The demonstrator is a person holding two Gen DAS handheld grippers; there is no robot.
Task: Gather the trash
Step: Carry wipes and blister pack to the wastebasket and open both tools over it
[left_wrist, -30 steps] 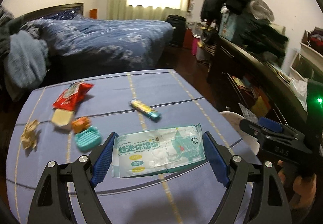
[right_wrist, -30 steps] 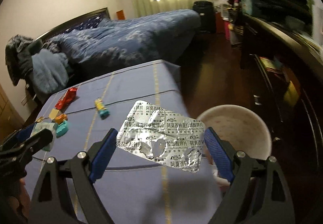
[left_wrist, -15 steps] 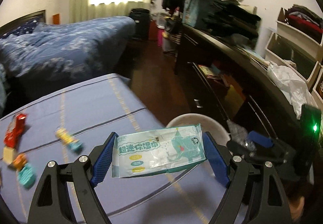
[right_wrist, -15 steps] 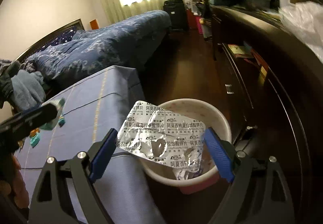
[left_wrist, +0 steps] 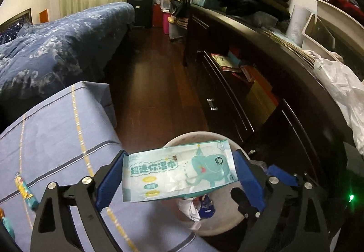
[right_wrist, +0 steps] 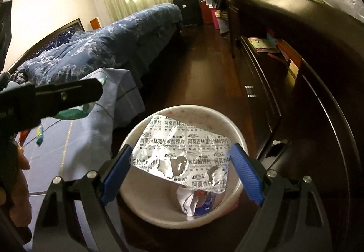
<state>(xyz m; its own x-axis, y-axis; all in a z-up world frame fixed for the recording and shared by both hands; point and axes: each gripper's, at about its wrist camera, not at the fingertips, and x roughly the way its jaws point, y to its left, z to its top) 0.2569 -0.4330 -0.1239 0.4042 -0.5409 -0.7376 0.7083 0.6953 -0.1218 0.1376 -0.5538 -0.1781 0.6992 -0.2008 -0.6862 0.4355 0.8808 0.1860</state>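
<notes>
My left gripper (left_wrist: pixel 179 174) is shut on a pale green wet-wipes packet (left_wrist: pixel 177 172) with an elephant print, held over the near rim of the white waste bin (left_wrist: pixel 218 227). My right gripper (right_wrist: pixel 182 165) is shut on a silver foil pill blister sheet (right_wrist: pixel 182 154), held directly above the same bin (right_wrist: pixel 236 136). Crumpled wrappers (right_wrist: pixel 195 202) lie in the bin's bottom. The left gripper's arm (right_wrist: pixel 56 97) shows at the left of the right wrist view.
The table with a blue cloth (left_wrist: pixel 56 129) stands left of the bin, with a yellow-teal wrapper (left_wrist: pixel 25 190) on it. A dark wooden dresser (left_wrist: pixel 261 83) runs along the right. A bed with a blue duvet (left_wrist: pixel 56 40) lies behind.
Both grippers swung right, away from the table, with their items. The right one now hangs over the bin's middle; the left one has reached the bin's rim.
</notes>
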